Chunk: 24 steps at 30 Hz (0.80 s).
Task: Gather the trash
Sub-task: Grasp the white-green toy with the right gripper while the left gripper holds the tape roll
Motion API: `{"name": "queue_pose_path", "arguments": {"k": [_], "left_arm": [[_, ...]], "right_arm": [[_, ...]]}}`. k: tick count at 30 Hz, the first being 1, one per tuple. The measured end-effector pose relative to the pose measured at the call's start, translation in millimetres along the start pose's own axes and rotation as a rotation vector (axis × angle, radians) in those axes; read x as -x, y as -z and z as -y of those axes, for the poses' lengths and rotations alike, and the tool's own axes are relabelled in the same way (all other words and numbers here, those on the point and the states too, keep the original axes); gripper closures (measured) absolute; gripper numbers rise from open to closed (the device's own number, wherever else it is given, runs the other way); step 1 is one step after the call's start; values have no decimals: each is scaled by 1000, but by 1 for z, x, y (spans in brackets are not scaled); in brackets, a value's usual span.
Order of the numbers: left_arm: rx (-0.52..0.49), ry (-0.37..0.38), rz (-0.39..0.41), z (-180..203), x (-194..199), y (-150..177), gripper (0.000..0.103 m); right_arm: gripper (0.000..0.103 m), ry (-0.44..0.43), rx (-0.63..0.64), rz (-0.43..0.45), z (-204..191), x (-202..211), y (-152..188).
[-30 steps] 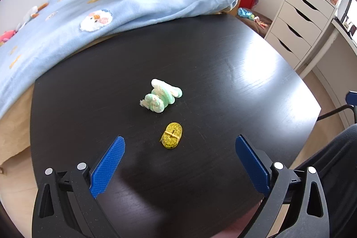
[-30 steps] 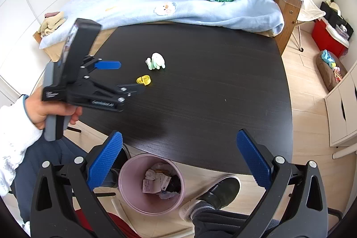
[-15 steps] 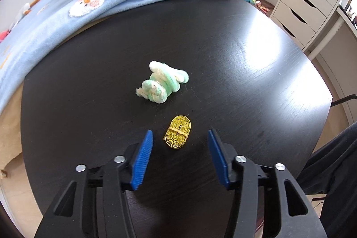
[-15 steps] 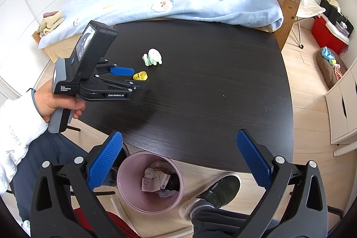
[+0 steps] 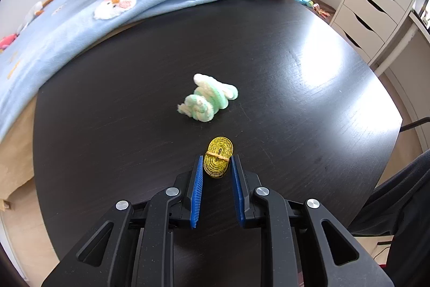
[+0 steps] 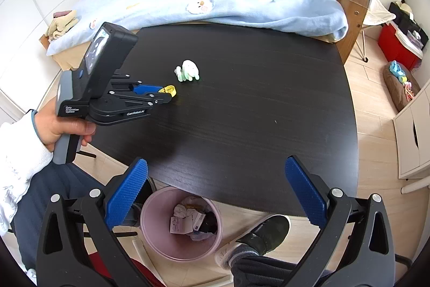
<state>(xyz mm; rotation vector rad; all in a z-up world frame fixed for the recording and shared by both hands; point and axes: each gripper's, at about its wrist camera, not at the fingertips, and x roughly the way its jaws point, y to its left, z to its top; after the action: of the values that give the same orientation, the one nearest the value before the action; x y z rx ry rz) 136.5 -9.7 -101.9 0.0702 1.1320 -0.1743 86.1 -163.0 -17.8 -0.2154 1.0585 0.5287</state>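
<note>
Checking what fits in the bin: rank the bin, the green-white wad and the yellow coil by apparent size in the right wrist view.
1. Bin, though nearness to the camera inflates it.
2. Green-white wad.
3. Yellow coil, partly hidden by the left gripper.

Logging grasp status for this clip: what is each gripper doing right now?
Left gripper: just been closing on the yellow coil, pads at its sides.
Right gripper: open, holding nothing.

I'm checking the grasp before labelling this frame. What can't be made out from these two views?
- Left wrist view: whether the left gripper, whose jaws have just been closing, already presses the yellow coil; the pads flank it closely.
- Right wrist view: the coil is small and half hidden by the gripper's fingers.
- Right wrist view: the pink bin is partly covered by a blue pad; its contents are unreadable.
</note>
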Motion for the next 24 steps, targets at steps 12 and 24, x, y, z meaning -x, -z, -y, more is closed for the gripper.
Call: {"name": "queue_pose_path", "arguments": {"k": [12,24], "left_arm": [[69,-40,38,-24,30,6,83],[109,-52,49,-45,43,20,83]], "right_arm": [[3,20,54,-7,-17,-24,-38],[3,-2,122,-63,-39,-74,-92]]}}
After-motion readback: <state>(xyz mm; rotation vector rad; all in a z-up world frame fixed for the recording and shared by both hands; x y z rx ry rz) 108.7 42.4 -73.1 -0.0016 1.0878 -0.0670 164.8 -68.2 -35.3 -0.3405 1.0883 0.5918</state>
